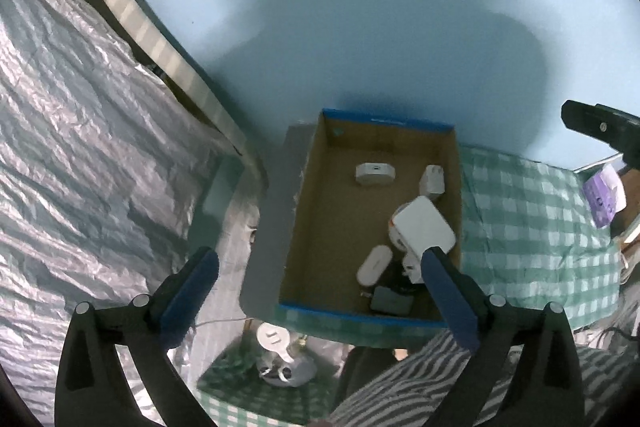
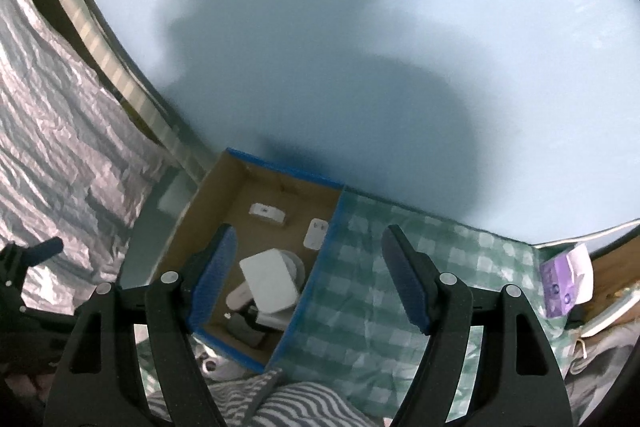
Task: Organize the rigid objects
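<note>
A brown cardboard box with blue edges (image 1: 368, 315) (image 2: 316, 291) sits on a green checked cloth (image 1: 520, 227) (image 2: 380, 287) against a pale blue wall. Inside lie several white chargers and adapters: a large white square block (image 1: 424, 225) (image 2: 270, 279), a small flat one at the back (image 1: 374, 173) (image 2: 267, 211), a plug adapter (image 1: 432, 181) (image 2: 317, 233), an oval one (image 1: 374, 263) and a dark grey one (image 1: 390, 301). My left gripper (image 1: 320, 299) is open and empty above the box's front. My right gripper (image 2: 308, 283) is open and empty above the box's right wall.
A white plug and a round white device (image 1: 280, 359) lie below the box's front edge. A purple packet (image 2: 560, 283) (image 1: 600, 199) lies at the far right. Crinkled silver foil (image 1: 80, 167) covers the left side. Striped fabric (image 2: 288, 403) lies at the bottom.
</note>
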Demonstrator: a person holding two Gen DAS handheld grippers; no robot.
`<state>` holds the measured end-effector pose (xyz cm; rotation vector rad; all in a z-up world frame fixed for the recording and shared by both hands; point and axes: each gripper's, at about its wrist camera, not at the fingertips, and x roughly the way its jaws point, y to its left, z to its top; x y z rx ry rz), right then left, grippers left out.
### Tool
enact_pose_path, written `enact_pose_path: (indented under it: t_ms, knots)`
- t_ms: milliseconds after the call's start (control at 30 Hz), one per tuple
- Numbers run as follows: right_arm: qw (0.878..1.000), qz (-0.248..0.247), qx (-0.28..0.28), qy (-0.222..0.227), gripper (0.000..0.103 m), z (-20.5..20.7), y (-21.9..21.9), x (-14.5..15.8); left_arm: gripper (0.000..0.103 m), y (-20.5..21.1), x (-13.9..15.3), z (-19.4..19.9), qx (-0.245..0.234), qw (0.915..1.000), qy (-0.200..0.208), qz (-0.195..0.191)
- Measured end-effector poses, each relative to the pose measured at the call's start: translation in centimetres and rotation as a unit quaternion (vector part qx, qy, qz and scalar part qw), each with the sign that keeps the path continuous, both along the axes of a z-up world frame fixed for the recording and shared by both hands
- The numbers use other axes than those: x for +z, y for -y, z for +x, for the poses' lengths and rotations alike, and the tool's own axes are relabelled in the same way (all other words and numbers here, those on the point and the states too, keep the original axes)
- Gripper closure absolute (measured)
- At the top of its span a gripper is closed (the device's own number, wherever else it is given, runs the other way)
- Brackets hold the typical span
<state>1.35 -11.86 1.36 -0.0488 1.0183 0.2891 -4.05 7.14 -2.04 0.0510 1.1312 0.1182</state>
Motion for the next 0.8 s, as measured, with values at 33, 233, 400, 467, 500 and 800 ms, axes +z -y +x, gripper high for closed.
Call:
enact_pose_path:
  t_ms: [33,233,400,467,500,800]
  knots:
    - [1.000,-0.001,0.000,0.002,0.029,-0.1,0.1,0.1,0.001,0.1,0.1,0.0,0.000,1.0000,-0.001,-0.003]
    - [1.000,0.004,-0.006,0.000,0.029,-0.4,0.6,0.0,0.001,1.2,0.5,0.0,-0.011,0.9999,0.009,0.005]
    - [1.000,0.003,-0.005,0.000,0.029,-0.3,0.6,0.0,0.001,1.6,0.5,0.1,-0.013,0.9998,0.008,0.011]
    - [1.000,0.002,-0.003,-0.002,0.029,-0.2,0.7,-0.1,0.001,1.6,0.4,0.1,-0.013,0.9998,0.007,0.011]
    - [1.000,0.002,-0.004,-0.002,0.029,-0.2,0.8,-0.1,0.001,1.6,0.4,0.2,-0.014,0.9998,0.005,0.010]
    - [1.000,0.003,-0.002,-0.006,0.029,-0.1,0.9,-0.3,0.001,1.9,0.4,0.6,-0.010,0.9999,0.002,0.013]
